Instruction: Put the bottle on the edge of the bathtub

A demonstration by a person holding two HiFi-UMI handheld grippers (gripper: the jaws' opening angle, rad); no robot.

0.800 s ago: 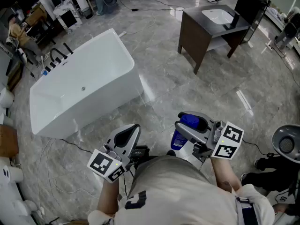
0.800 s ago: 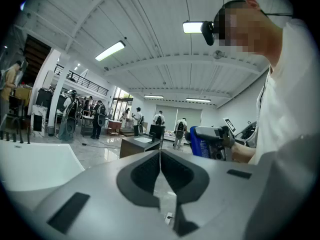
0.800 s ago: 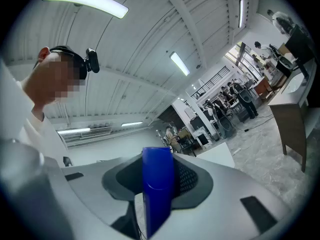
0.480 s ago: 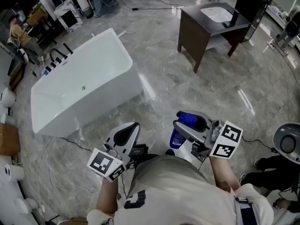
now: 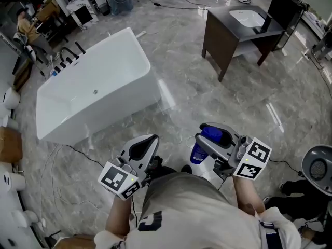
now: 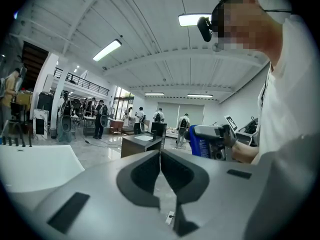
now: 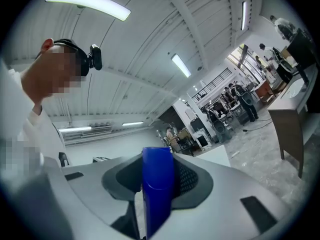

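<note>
The bottle [image 5: 199, 152] — glossy blue plastic, rounded at the shoulder — is clamped between the right gripper's [image 5: 209, 135] fingers, over the grey veined floor [image 5: 223, 105], well apart from the smooth white bathtub [image 5: 111, 113]. The left gripper [image 5: 146, 145] — fingers pressed together, empty — hangs nearer the bathtub.

I see the blue bottle [image 5: 198, 152], pale label on its body, clamped between the fingers [image 7: 189, 178] of my right gripper [image 5: 206, 137], up off the floor. White rectangular bathtub [image 5: 111, 117] stands on the grey marble floor, well apart from the bottle, rim bare.
</note>
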